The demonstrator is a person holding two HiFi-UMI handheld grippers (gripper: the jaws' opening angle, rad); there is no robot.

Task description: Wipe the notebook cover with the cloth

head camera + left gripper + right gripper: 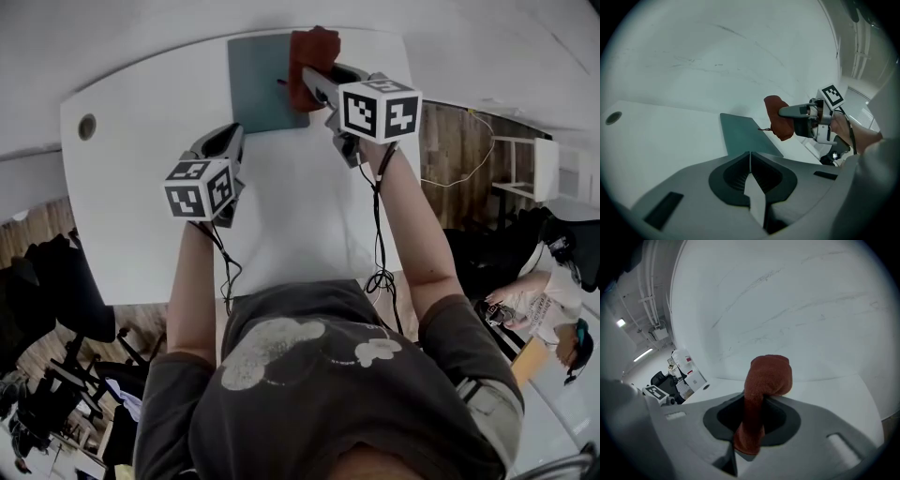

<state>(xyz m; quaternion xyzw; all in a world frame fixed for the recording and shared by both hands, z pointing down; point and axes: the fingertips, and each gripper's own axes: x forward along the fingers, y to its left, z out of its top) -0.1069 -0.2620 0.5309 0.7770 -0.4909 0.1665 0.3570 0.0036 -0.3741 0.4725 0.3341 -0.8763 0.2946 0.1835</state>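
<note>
A dark teal notebook [262, 80] lies flat at the far edge of the white table [141, 206]; it also shows in the left gripper view [743, 136]. My right gripper [314, 75] is shut on a rust-red cloth [312, 49], which it holds at the notebook's right edge. In the right gripper view the cloth [761, 390] hangs folded over the jaws. My left gripper [225, 141] hovers just in front of the notebook's near left corner, shut and holding nothing [750, 157].
A round cable hole [87, 126] sits in the table's left corner. A white wall rises behind the table. Desks and a seated person [548, 300] are at the right, dark chairs [56, 300] at the left.
</note>
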